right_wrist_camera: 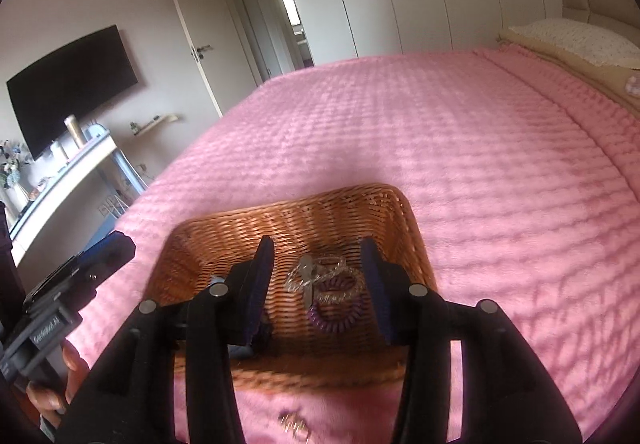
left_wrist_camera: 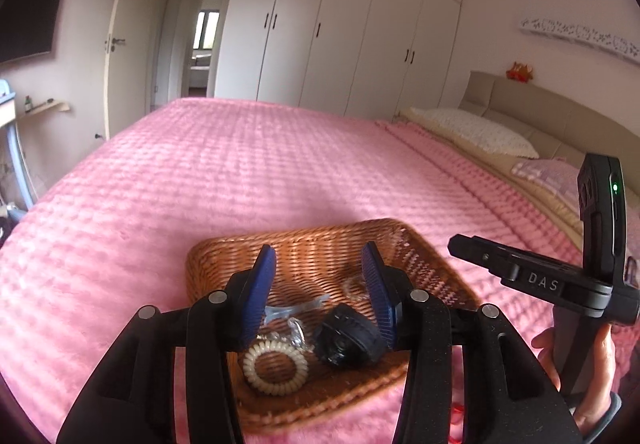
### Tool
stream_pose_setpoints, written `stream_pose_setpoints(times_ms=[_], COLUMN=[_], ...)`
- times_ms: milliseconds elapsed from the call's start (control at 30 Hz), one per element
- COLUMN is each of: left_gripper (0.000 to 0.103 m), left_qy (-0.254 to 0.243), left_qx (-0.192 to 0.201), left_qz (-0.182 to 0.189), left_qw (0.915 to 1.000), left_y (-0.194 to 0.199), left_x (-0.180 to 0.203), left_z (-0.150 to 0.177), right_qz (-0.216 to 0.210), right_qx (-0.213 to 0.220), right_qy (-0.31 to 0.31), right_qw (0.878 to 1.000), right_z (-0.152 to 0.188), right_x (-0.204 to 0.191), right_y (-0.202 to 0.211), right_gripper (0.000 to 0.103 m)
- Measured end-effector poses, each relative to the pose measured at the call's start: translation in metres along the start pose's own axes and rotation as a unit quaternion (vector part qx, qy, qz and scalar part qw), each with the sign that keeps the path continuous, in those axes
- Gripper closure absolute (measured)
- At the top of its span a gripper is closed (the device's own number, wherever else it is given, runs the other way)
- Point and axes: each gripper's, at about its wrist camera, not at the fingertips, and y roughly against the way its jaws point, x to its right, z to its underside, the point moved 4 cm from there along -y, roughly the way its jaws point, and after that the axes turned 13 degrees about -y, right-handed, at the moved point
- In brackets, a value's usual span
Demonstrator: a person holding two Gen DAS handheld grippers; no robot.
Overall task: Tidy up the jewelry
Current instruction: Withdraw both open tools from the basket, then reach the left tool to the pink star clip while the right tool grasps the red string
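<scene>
Both grippers hang over the shallow brown wicker basket [left_wrist_camera: 416, 248] on the fluffy pink bedspread [left_wrist_camera: 240, 172]; the left gripper [left_wrist_camera: 319, 264] has its blue pads spread wide, holding nothing, and so does the right gripper [right_wrist_camera: 317, 254]. Inside sit a cream spiral hair tie [left_wrist_camera: 275, 366], a black fabric scrunchie [left_wrist_camera: 347, 340], a purple coil band [right_wrist_camera: 335, 318] and thin clear bangles [right_wrist_camera: 320, 276]; honestly the tangle looks like the risk, one grab could drag neighbours along. A small gold piece [right_wrist_camera: 293, 423] lies loose on the plush outside the basket; easy to lose in that pile.
</scene>
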Motion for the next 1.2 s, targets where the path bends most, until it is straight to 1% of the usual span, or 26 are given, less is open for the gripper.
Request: stream_pose_setpoints(times_ms=[100, 233, 367, 500, 667, 833, 900, 1000, 1100, 1133, 1200], left_gripper=[0.059, 0.059, 0.058, 0.058, 0.058, 0.058, 0.058, 0.058, 0.058, 0.058, 0.058], left_qy=[-0.005, -0.009, -0.007, -0.004, 0.019, 0.022, 0.024, 0.028, 0.017, 0.013, 0.005], left_qx=[0.011, 0.017, 0.014, -0.004, -0.039, -0.073, -0.087, -0.102, -0.122, -0.126, -0.135], left_qz=[-0.001, 0.000, 0.004, 0.004, 0.018, 0.028, 0.032, 0.040, 0.040, 0.041, 0.043], left_qw=[0.9999, 0.9998, 0.9999, 1.0000, 0.9989, 0.9967, 0.9954, 0.9936, 0.9916, 0.9911, 0.9899], left_y=[0.028, 0.062, 0.089, 0.105, 0.106, 0.099, 0.093, 0.083, 0.072, 0.070, 0.065], left_x=[0.007, 0.015, 0.019, 0.022, 0.020, 0.026, 0.028, 0.033, 0.041, 0.044, 0.050], left_z=[-0.002, 0.007, 0.026, 0.058, 0.102, 0.132, 0.141, 0.149, 0.155, 0.156, 0.159], right_qz=[-0.006, -0.007, -0.008, -0.002, 0.011, 0.018, 0.022, 0.044, 0.053, 0.054, 0.067], right_qx=[0.007, 0.010, 0.005, -0.007, -0.026, -0.056, -0.069, -0.088, -0.103, -0.111, -0.127], right_qy=[0.006, 0.012, 0.017, 0.012, 0.001, -0.010, -0.010, -0.002, -0.006, -0.007, -0.004], right_qw=[1.000, 1.000, 1.000, 1.000, 1.000, 0.998, 0.997, 0.995, 0.993, 0.992, 0.990], right_z=[0.009, 0.029, 0.051, 0.076, 0.107, 0.134, 0.141, 0.153, 0.161, 0.163, 0.168], right_x=[-0.004, -0.004, 0.001, 0.014, 0.031, 0.044, 0.045, 0.045, 0.048, 0.048, 0.049], right_y=[0.026, 0.055, 0.076, 0.087, 0.088, 0.076, 0.068, 0.054, 0.041, 0.036, 0.028], right_gripper=[0.061, 0.061, 0.061, 0.061, 0.061, 0.061, 0.061, 0.061, 0.061, 0.062, 0.069])
